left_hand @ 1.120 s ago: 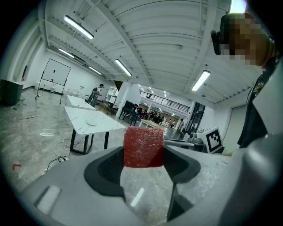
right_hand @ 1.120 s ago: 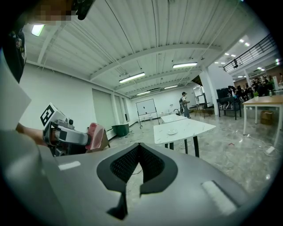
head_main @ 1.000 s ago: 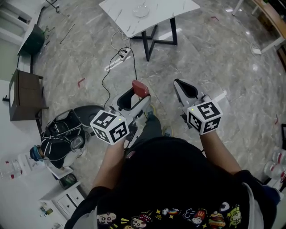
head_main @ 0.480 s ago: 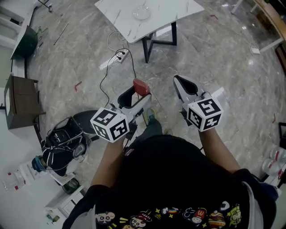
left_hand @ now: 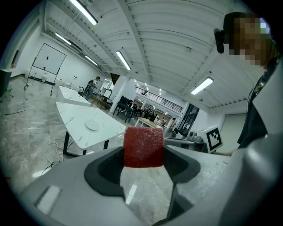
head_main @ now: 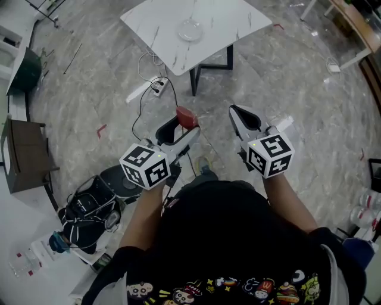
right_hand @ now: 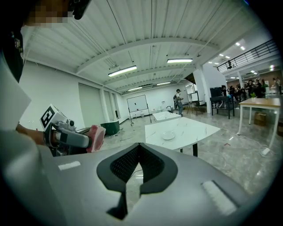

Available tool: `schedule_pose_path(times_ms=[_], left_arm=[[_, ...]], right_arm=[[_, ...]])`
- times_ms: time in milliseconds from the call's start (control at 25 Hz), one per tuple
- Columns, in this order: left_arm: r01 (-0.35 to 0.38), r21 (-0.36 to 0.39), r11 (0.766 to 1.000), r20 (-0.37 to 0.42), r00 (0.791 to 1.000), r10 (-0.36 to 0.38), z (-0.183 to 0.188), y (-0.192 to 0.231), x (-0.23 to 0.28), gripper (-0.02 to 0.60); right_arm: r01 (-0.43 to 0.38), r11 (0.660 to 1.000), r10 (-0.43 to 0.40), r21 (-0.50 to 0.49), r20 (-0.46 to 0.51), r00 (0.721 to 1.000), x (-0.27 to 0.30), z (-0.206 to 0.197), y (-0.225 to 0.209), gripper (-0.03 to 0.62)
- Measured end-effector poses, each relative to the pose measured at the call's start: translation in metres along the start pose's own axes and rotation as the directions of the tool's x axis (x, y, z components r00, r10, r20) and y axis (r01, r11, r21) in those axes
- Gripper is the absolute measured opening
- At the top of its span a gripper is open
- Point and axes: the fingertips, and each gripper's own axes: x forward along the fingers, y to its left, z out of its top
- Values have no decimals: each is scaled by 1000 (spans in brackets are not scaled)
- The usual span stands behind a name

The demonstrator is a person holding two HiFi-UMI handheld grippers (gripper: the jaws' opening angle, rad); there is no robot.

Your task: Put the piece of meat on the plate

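meat (left_hand: 143, 148) clamped in left gripper (head_main: 186, 123), right gripper (right_hand: 139, 145) closed.

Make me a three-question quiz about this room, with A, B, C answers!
1. Where is the plate?
A. on the white table
B. on the floor
C. on a chair

2. What colour is the piece of meat?
A. green
B. red
C. blue

3. What is the left tool doing?
A. hanging open with nothing in it
B. lying on the floor
C. shut on the meat

Answers:
1 A, the plate sits on the tabletop ahead.
2 B, the block is dark red.
3 C, its jaws press the meat from both sides.
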Motion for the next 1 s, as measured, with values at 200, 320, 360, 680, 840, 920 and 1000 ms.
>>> schedule_pose_path(times_ms=[200,320,360,680,840,920,1000], left_arm=[[22,1,1000,-9,1000,-22,11,24,5,278],[21,2,1000,-12,1000,-21,14,31,6,278],[20,2,1000,-13,1000,-20,15,33,7,278],[-10,-11,1000,-13,1000,9,20,46,17,278],[-34,-12,999,-13,999,34,28,54,30,278],[-45,-14,999,-14,999,45,32,58,39,278],[-56,-19,998,-14,998,56,37,62,49,278]], right_arm=[[22,1000,-22,5,-4,1000,22,6,-1,23],[22,1000,-22,7,-9,1000,28,7,-1,22],[21,1000,-21,9,-10,1000,30,7,-2,23],[-10,1000,10,11,-18,1000,49,12,-11,23],[-39,999,39,7,-16,999,63,21,-22,23],[-52,999,52,8,-16,999,70,25,-31,23],[-64,998,64,14,-20,998,77,27,-41,23]])
